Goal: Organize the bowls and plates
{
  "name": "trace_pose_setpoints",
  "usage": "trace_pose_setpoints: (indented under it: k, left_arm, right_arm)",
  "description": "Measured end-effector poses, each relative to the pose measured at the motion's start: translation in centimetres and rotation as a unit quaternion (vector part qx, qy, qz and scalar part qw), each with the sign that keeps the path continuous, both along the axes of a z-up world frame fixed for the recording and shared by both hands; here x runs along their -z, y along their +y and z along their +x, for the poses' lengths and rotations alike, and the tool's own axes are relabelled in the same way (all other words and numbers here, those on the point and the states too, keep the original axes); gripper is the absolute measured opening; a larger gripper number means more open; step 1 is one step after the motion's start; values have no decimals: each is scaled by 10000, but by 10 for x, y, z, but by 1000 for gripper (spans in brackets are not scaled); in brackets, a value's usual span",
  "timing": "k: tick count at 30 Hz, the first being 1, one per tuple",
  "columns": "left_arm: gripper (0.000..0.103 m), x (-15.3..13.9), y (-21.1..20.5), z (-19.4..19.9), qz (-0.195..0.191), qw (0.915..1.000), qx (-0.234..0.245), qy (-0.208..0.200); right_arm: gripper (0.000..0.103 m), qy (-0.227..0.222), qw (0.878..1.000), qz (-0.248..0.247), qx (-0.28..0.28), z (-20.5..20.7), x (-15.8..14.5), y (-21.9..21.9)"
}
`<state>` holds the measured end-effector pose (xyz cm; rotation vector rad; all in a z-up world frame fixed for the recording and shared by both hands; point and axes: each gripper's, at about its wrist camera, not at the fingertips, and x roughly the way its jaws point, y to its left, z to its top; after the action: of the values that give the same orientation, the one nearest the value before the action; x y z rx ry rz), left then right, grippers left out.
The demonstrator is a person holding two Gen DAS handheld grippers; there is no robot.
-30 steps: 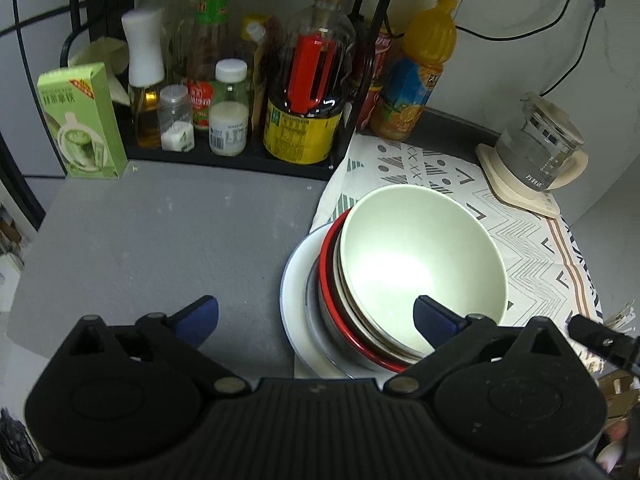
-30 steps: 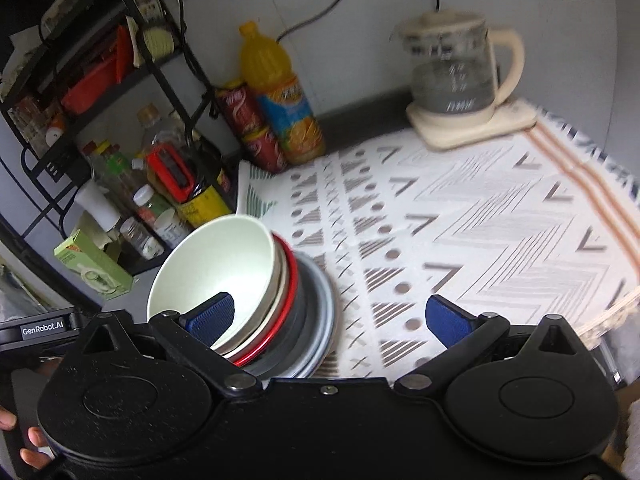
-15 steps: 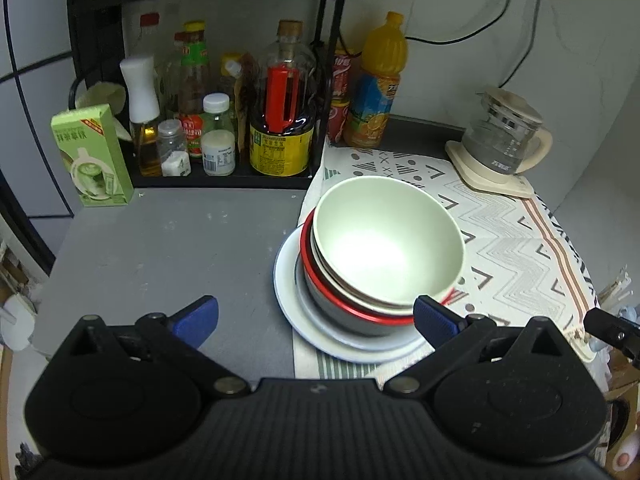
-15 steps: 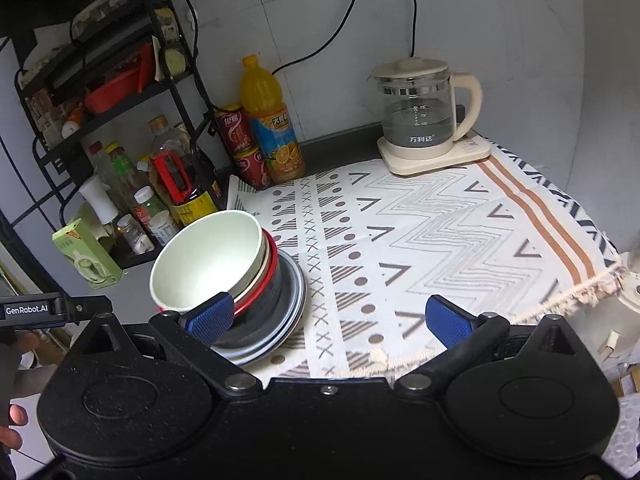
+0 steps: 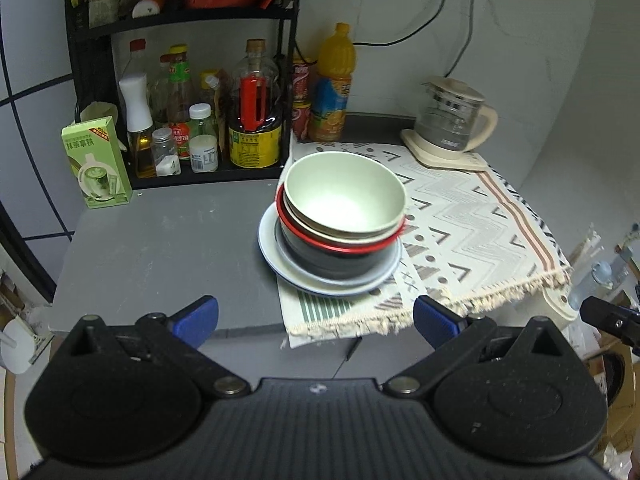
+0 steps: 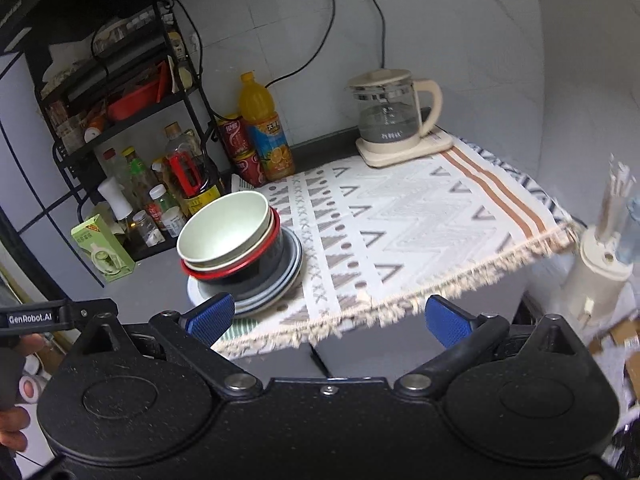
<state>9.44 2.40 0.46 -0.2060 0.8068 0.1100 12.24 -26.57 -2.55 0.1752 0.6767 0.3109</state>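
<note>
Now the bowls [image 5: 344, 204] sit nested on the plates [image 5: 320, 280] (to save desk space, probably). Both tongs, left [image 5: 316, 318] and right [image 6: 326, 314], are wide and empty.

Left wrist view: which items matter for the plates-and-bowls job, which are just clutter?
Job items:
pale green bowl
red-rimmed bowl
plates, under the bowls

Clutter:
glass kettle
orange juice bottle
green carton
condiment bottles on the black rack
patterned cloth
</note>
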Motion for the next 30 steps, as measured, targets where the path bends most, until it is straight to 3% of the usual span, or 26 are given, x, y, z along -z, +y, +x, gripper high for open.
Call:
trace_pose_setpoints:
  k: [6,15,30]
  left_arm:
    - [103,-12,-6,-35,80,9997,203,-138]
    - [102,-24,-4,-79,85,9991,221,-342]
    - [102,-45,8,-133,125,9977,80,-658]
  right_arm:
    - [102,-46,9999,-64,81,-35,-11,-4]
    - [102,-460,9984,-314,127,-81,-34,0]
    - [102,-604,9978,-254,-48,-122,-45,9]
